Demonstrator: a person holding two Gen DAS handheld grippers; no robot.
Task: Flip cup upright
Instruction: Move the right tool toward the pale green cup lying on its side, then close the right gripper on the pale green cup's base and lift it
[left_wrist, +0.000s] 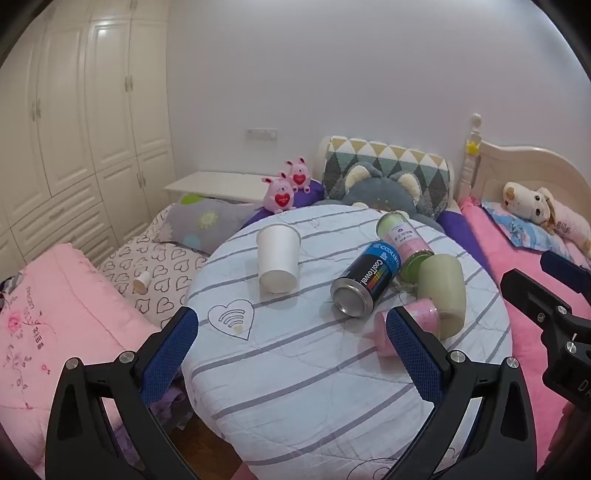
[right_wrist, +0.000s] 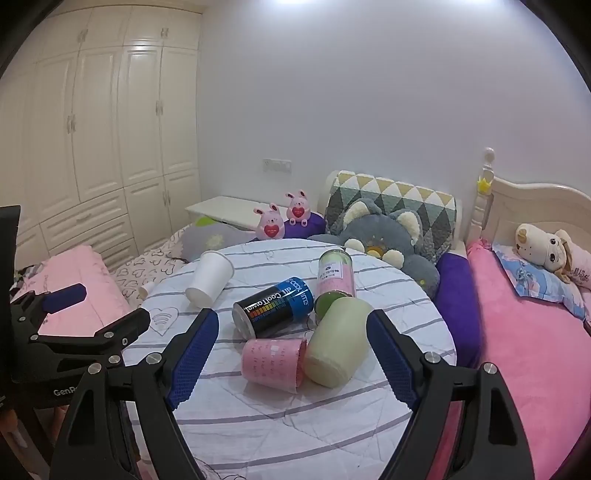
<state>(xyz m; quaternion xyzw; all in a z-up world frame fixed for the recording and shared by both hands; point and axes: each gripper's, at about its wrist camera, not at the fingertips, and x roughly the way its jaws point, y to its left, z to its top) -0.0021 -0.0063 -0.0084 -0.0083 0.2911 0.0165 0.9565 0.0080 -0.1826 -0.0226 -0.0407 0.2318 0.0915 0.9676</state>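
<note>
Several cups lie on their sides here, and the task does not say which one is meant. The white cup (left_wrist: 277, 257) lies alone on the round tabletop (left_wrist: 332, 369), at the centre of the left wrist view, with its flat base toward the camera and its open mouth toward the far edge. It looks light and thin, probably paper or foam, so I think it will crush under a hard squeeze. At the lower right of that view a pale green cup (right_wrist: 338, 341) and a pink cup (right_wrist: 273, 363) lie touching each other, just beside two cans (right_wrist: 275, 308).

The left claw (left_wrist: 291, 350) is released and grasps nothing, near the white cup but not around it. The right claw (right_wrist: 291, 350) is also released, wide apart before the pink and green cups.

For a good flip, I would close softly across the cup's middle, lift it a little, and turn the mouth upward before setting it down. The cloth is wrinkled, so it may tip.
</note>
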